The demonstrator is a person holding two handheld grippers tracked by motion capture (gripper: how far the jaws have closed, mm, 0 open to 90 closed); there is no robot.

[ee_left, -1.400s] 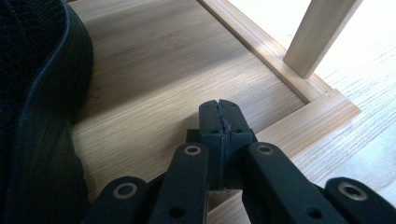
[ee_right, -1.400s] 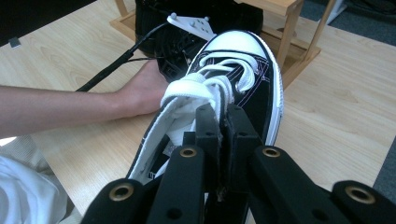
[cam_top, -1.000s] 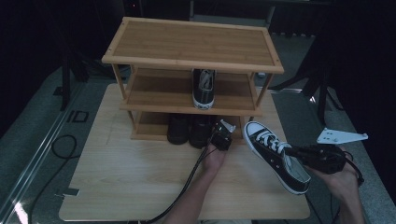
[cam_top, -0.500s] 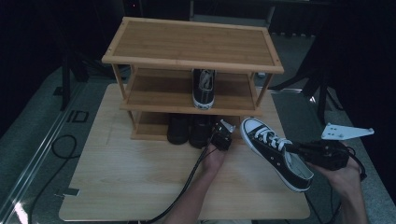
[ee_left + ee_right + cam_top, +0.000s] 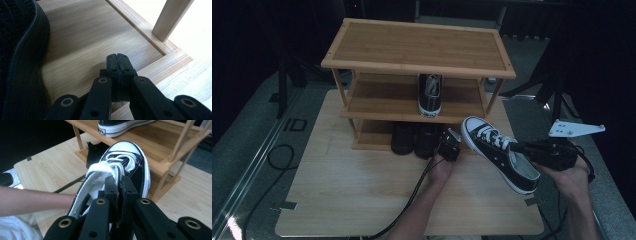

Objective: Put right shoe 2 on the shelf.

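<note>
A black-and-white canvas sneaker (image 5: 497, 150) hangs in the air to the right of the wooden shoe rack (image 5: 412, 47), toe toward the rack. My right gripper (image 5: 526, 148) is shut on the rim of its opening, with the toe cap (image 5: 130, 147) ahead of the jaws (image 5: 117, 182). A matching sneaker (image 5: 430, 95) stands on the middle shelf. Two dark shoes (image 5: 414, 139) sit on the bottom shelf. My left gripper (image 5: 451, 145) rests at the bottom shelf's front edge, shut and empty (image 5: 117, 58), with a dark shoe (image 5: 17, 62) just to its left.
The rack stands at the back of a light wooden board (image 5: 362, 200). A rack post (image 5: 171, 17) rises ahead and to the right of the left jaws. The left forearm (image 5: 32, 200) lies across the board. Cables trail toward the front edge.
The right gripper has raised the sneaker and carried it a little closer to the rack. The left gripper has stayed where it was.
</note>
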